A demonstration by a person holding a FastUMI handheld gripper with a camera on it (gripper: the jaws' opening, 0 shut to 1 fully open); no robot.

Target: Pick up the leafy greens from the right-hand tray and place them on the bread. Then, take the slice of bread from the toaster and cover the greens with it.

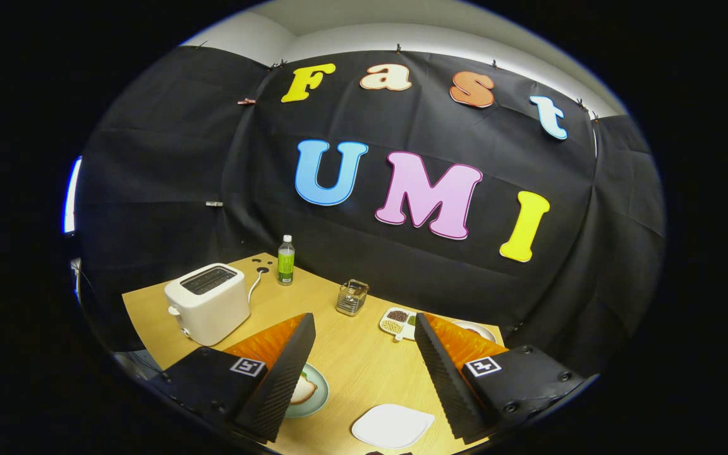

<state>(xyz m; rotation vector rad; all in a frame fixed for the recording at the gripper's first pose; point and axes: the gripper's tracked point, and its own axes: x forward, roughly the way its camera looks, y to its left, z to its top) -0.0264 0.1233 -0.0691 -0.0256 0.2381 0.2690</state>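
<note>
Nearest, the jaws of the gripper point(364, 373) stood wide apart, gripping nothing; just behind its right finger lay the compartment tray point(397, 322), greens barely visible; they looked light, limp, tearable, best pinched mid-bunch; bread point(303, 390) sat beside the left finger, on a plate.

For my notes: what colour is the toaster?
White, seen in the gripper view: the toaster stands beyond the open gripper.
</note>
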